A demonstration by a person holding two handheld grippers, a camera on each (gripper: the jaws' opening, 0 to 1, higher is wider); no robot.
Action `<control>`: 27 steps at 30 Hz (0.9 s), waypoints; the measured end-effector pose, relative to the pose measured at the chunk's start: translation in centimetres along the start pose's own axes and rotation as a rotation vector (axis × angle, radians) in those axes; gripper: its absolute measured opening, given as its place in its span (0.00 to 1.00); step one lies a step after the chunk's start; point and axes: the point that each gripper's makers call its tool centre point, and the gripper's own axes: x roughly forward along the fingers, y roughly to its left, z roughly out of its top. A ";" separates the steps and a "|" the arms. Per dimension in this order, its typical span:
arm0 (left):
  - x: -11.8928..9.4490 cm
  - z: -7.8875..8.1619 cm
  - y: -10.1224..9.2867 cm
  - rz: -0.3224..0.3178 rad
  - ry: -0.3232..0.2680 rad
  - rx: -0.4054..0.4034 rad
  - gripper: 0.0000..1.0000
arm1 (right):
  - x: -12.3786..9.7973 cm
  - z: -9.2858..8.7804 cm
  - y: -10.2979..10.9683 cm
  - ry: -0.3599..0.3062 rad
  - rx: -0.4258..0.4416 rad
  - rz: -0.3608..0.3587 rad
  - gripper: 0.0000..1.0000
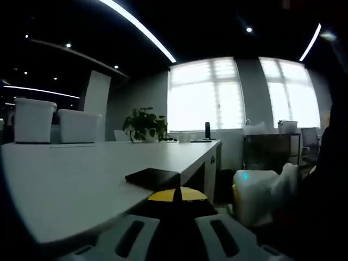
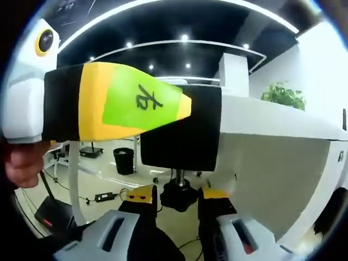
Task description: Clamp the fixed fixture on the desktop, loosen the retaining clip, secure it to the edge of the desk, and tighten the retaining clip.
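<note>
The black clamp fixture (image 2: 182, 130) sits over the edge of the white desk (image 2: 272, 122). Its flat top plate (image 1: 152, 177) lies on the desk top (image 1: 70, 179). My left gripper (image 1: 176, 194) is shut on the fixture, its yellow tips meeting just below the plate. In the right gripper view it reaches in from the left as a black, yellow and green jaw (image 2: 130, 103) held by a hand (image 2: 22, 160). Below the fixture a threaded screw ends in a black knob (image 2: 178, 198). My right gripper (image 2: 178, 194) grips that knob from both sides with its yellow-tipped jaws.
Two white chair backs (image 1: 54, 122) and a potted plant (image 1: 144, 125) stand at the desk's far side. A white container (image 1: 258, 193) sits on the floor to the right. Under the desk are a black bin (image 2: 124, 160), cables and a white desk leg (image 2: 73, 179).
</note>
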 end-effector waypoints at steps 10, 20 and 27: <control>0.0 0.0 0.0 -0.002 0.002 0.006 0.01 | 0.4 0.3 -0.2 -0.019 0.002 0.034 0.22; 0.1 -0.1 0.1 0.002 0.015 0.038 0.01 | 0.4 0.4 1.0 -0.041 -0.089 0.465 0.21; 0.2 -0.2 0.1 0.005 0.014 0.043 0.01 | 0.7 0.2 1.5 -0.038 -0.127 0.775 0.21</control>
